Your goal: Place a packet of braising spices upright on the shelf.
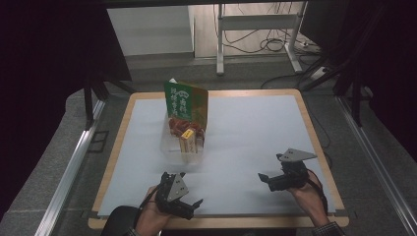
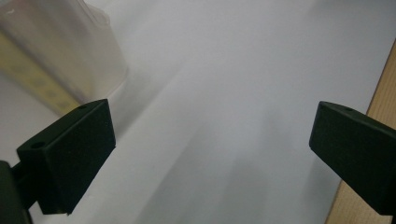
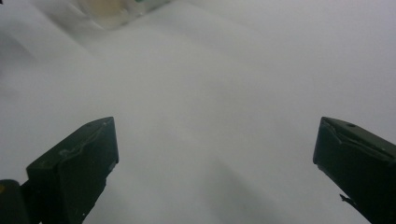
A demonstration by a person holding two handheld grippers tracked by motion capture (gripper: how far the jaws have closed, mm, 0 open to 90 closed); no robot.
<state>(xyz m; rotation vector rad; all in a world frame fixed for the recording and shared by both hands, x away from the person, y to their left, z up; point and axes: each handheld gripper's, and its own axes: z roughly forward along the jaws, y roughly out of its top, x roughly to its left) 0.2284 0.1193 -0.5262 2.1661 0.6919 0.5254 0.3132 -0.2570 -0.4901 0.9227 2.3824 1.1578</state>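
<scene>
A clear plastic container [image 1: 173, 147] stands in the middle of the white mat [image 1: 246, 128]. It holds an upright green packet [image 1: 187, 101], a yellow box [image 1: 188, 141] and some red-wrapped items [image 1: 178, 125]. My left gripper [image 1: 188, 192] rests near the front edge, just in front of the container, open and holding nothing. Its own view shows the jaws wide apart [image 2: 210, 140], with the container's corner [image 2: 79, 42] blurred at the upper left. My right gripper [image 1: 269, 173] hovers at the front right, open and holding nothing [image 3: 215, 158]. The container [image 3: 109, 9] is far off at the top of its view.
The mat lies on a wooden table [image 1: 118, 147], whose edge [image 2: 385, 88] runs right of the left jaws. Beyond the table, a metal stand [image 1: 255, 29] and cables [image 1: 275, 44] sit on the floor. Metal rails [image 1: 69, 172] flank both sides.
</scene>
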